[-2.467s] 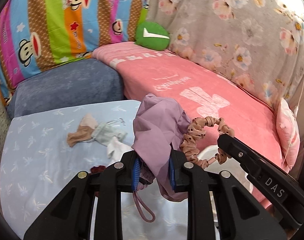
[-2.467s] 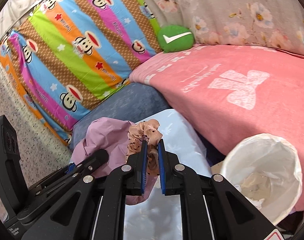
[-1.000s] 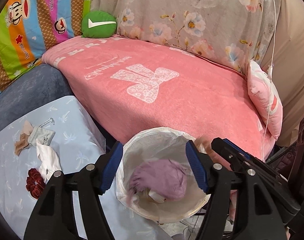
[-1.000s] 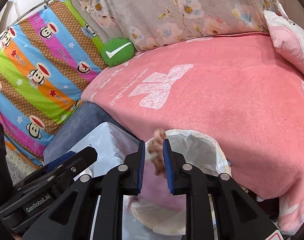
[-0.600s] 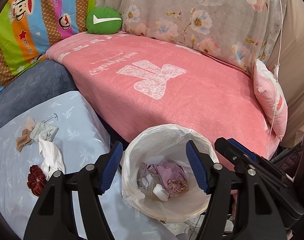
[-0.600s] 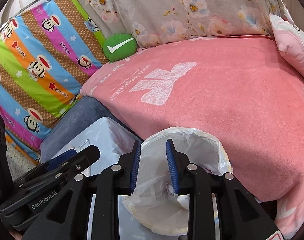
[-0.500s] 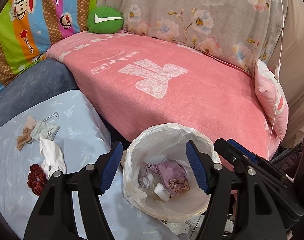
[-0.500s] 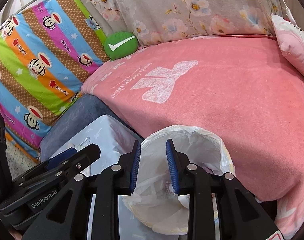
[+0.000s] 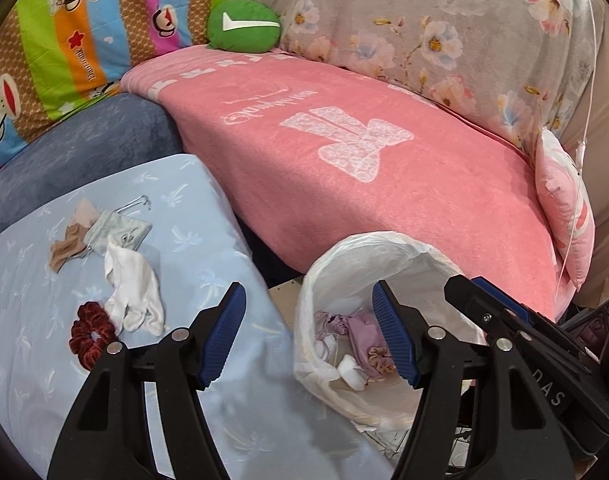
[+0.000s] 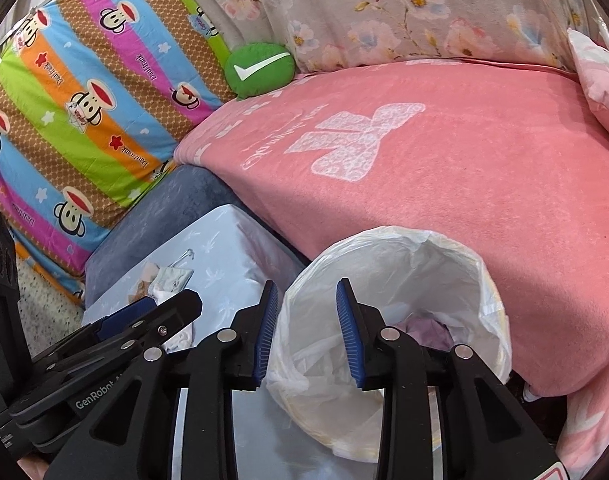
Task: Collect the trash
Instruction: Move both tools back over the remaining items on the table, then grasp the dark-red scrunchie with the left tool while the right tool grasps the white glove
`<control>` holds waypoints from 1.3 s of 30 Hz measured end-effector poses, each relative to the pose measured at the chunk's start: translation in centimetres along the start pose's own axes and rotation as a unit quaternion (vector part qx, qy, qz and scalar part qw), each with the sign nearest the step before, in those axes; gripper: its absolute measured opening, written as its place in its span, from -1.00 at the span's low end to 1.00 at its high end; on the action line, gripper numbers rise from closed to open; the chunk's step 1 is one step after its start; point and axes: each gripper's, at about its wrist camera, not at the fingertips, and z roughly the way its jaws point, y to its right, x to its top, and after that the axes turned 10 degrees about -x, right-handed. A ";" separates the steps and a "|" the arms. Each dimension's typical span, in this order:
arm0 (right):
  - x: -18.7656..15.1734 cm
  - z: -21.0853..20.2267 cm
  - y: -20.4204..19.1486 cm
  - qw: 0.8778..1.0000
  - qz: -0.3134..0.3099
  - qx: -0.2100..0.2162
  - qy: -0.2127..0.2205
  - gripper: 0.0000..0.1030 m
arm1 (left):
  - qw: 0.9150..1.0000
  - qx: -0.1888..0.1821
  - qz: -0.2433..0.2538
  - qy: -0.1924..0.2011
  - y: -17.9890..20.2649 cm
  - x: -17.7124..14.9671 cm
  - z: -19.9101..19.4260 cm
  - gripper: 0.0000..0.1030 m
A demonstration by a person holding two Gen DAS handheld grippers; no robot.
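A bin lined with a white bag point(image 9: 388, 244) point(image 10: 456, 264) stands beside the light blue table point(image 9: 208, 416). Inside it lie a purple cloth point(image 9: 362, 334) and a tan scrunchie point(image 9: 378, 358). My left gripper point(image 9: 308, 300) is open and empty, straddling the table edge and the bin's left rim. My right gripper point(image 10: 306, 292) is open and empty over the bin's left rim. On the table lie a dark red scrunchie point(image 9: 90, 336), a white cloth point(image 9: 134, 288), a pale green pouch point(image 9: 118, 232) and a tan cloth point(image 9: 70, 240).
A pink blanket point(image 9: 364, 168) covers the sofa behind the bin. A green cushion point(image 9: 242, 26), a striped monkey-print cover point(image 10: 76, 100) and a blue-grey cushion point(image 9: 80, 148) lie behind the table. A pink pillow point(image 9: 564, 216) sits at the right.
Both grippers carried the purple cloth and tan scrunchie from over the table to the bin and opened. Both items now lie in the bin. The left gripper has since swung left toward the table.
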 end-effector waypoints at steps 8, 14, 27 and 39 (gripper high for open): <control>-1.0 1.2 -4.3 0.999 -0.041 0.013 -0.015 -0.38 | 0.999 0.022 -0.034 0.005 -3.9 -0.9 -1.0 0.22; -1.8 2.1 -7.3 0.997 -0.069 0.020 -0.026 -0.34 | 0.997 0.044 -0.066 0.005 -7.5 -1.8 -1.7 0.22; -4.4 5.1 -15.6 0.988 -0.141 0.038 -0.051 -0.19 | 0.983 0.111 -0.146 0.000 -17.3 -4.6 -3.7 0.22; -6.2 10.4 -22.4 0.978 -0.184 0.047 -0.082 -0.07 | 0.973 0.132 -0.188 -0.025 -24.0 -6.6 -3.2 0.20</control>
